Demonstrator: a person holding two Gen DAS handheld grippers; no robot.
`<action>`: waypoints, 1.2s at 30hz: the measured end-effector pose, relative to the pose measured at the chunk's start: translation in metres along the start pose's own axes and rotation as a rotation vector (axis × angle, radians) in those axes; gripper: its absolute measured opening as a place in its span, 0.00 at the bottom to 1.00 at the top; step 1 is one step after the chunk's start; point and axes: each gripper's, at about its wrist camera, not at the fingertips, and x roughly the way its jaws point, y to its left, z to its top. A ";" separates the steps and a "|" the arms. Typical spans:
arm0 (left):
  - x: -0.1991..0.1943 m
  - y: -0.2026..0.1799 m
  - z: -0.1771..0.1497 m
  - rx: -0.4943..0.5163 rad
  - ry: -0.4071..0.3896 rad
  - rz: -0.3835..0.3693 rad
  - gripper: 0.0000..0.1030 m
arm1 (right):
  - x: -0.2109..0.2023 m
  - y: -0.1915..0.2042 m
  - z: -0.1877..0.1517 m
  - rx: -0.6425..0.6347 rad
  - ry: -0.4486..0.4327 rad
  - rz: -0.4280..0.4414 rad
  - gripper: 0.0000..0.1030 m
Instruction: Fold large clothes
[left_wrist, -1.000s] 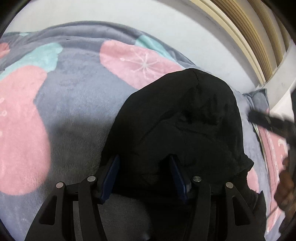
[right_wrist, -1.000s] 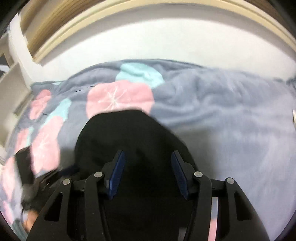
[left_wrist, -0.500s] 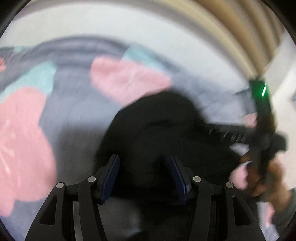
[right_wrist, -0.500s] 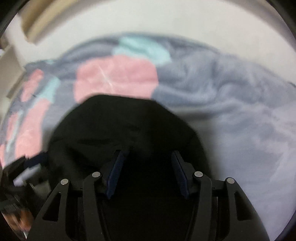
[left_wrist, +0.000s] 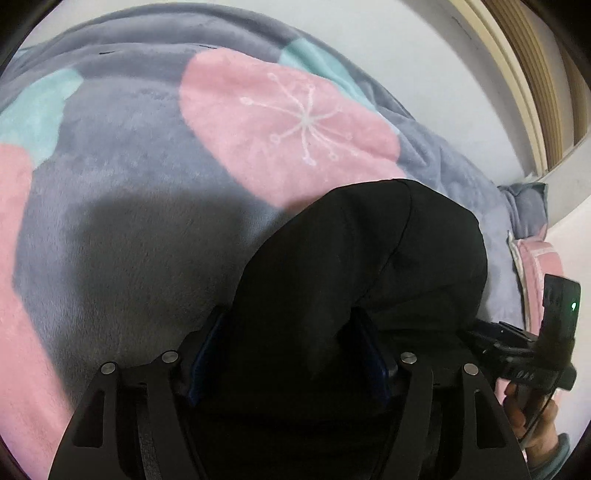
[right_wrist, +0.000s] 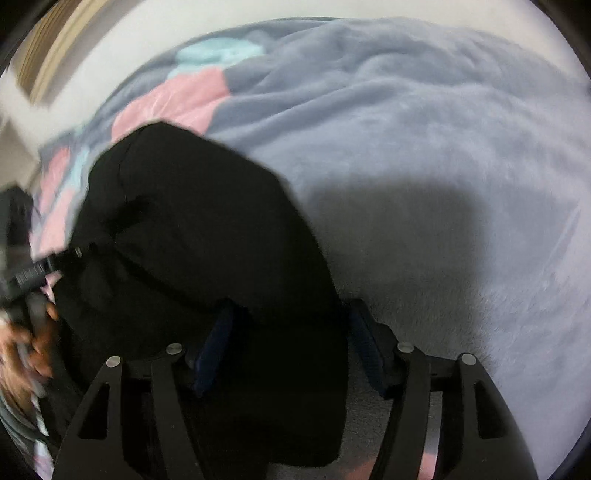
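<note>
Black, rumpled garment (left_wrist: 354, 266) lies on fleecy blanket (left_wrist: 122, 206); left gripper (left_wrist: 291, 350) and right gripper (right_wrist: 288, 343) straddle it at 6 o'clock, jaws spread.

1. A bed carries everything, covered by a plush grey blanket (left_wrist: 122, 221) with large pink ovals and teal patches.
2. One pink oval (left_wrist: 288, 125) bears a white starburst.
3. In the right wrist view the blanket (right_wrist: 424, 155) is plain grey and rumpled.
4. A black garment (left_wrist: 354, 266) lies directly on the blanket, in a rounded heap (right_wrist: 199, 236).
</note>
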 end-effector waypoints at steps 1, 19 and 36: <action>0.000 -0.003 0.001 0.016 -0.001 0.005 0.68 | -0.002 -0.001 0.000 0.003 0.001 0.004 0.63; -0.009 0.023 0.027 -0.041 0.138 -0.347 0.52 | 0.004 -0.010 0.020 -0.021 0.116 0.224 0.44; -0.258 -0.088 -0.137 0.409 -0.128 -0.247 0.17 | -0.245 0.103 -0.150 -0.387 -0.253 -0.031 0.14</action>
